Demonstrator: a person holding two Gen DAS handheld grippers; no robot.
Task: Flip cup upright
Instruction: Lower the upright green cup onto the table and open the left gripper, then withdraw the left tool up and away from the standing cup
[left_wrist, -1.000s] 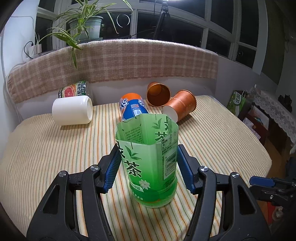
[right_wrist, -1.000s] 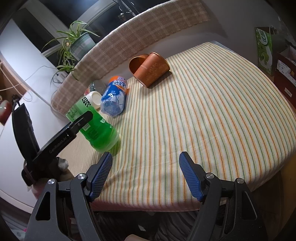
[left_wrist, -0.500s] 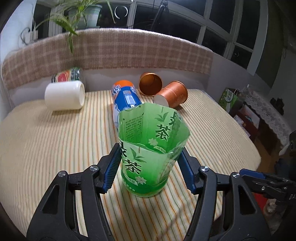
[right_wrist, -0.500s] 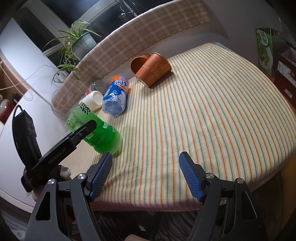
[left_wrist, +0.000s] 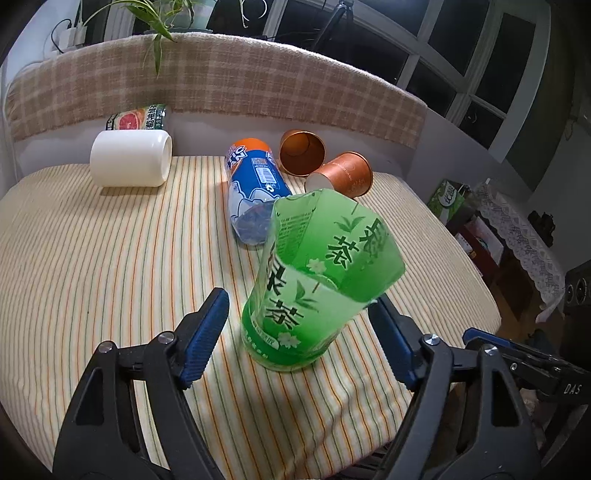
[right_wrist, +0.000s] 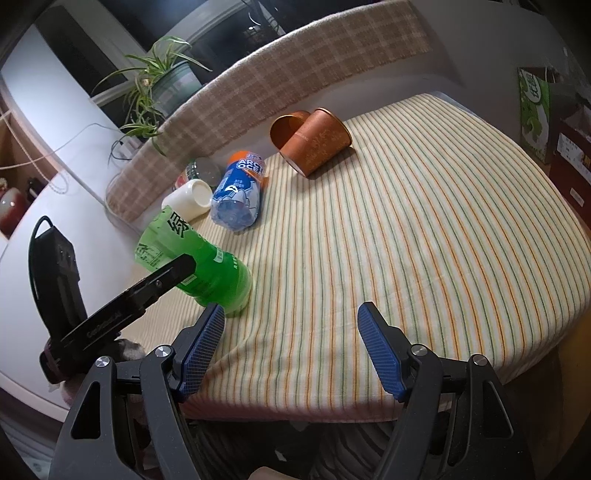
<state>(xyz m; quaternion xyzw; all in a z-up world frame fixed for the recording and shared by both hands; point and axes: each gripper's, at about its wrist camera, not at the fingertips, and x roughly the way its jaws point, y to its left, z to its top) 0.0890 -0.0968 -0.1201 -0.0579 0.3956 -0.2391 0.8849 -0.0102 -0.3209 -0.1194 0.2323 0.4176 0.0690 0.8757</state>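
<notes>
A green cut-bottle cup (left_wrist: 314, 288) stands on its base on the striped cloth, mouth up, leaning to the right. My left gripper (left_wrist: 299, 332) is open around its lower part, with a gap on both sides. The cup also shows in the right wrist view (right_wrist: 192, 262), with the left gripper's finger across it. My right gripper (right_wrist: 291, 343) is open and empty near the table's front edge. Two orange cups (left_wrist: 343, 175) lie on their sides at the back, as does a white cup (left_wrist: 129, 158).
A blue and orange cut bottle (left_wrist: 255, 192) lies on its side behind the green cup. A grapefruit-label can (left_wrist: 136, 118) lies by the plaid backrest (left_wrist: 221, 85). Boxes and a lace-covered shelf (left_wrist: 517, 229) stand to the right of the table (right_wrist: 443, 240).
My left gripper has opened and let go of the green cup, which has tilted from near upright toward the right. The left wrist camera has risen. The right gripper has not moved.
</notes>
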